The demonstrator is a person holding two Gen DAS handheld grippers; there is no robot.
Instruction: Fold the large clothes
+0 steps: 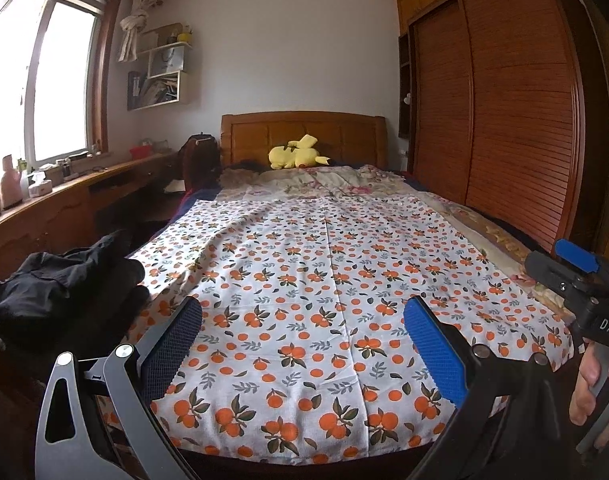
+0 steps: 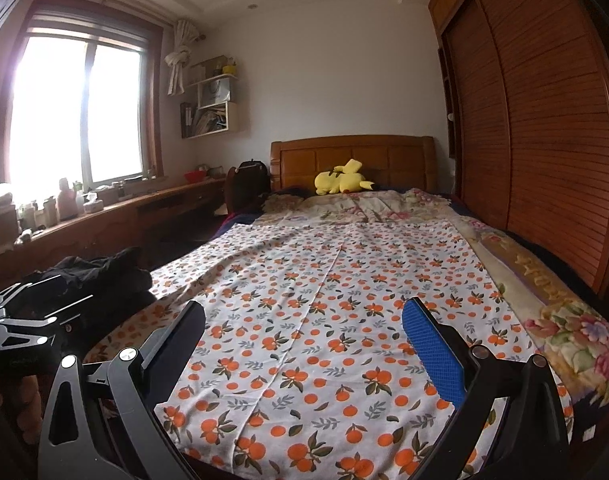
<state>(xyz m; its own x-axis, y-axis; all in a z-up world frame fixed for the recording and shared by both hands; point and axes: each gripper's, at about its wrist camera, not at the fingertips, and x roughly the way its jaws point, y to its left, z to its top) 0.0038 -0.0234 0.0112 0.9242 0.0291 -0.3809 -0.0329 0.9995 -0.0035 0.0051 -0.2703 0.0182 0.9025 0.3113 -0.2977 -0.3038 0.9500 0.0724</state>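
— Left wrist view? Left gripper [image 1: 302,322] spread wide, empty, low centre; black clothes [image 1: 64,292] heaped at left.

— Right wrist view? Right gripper [image 2: 304,322] spread too, holding nothing; clothes [image 2: 100,276] left, probably waiting beside clear bedspread [image 2: 324,300].
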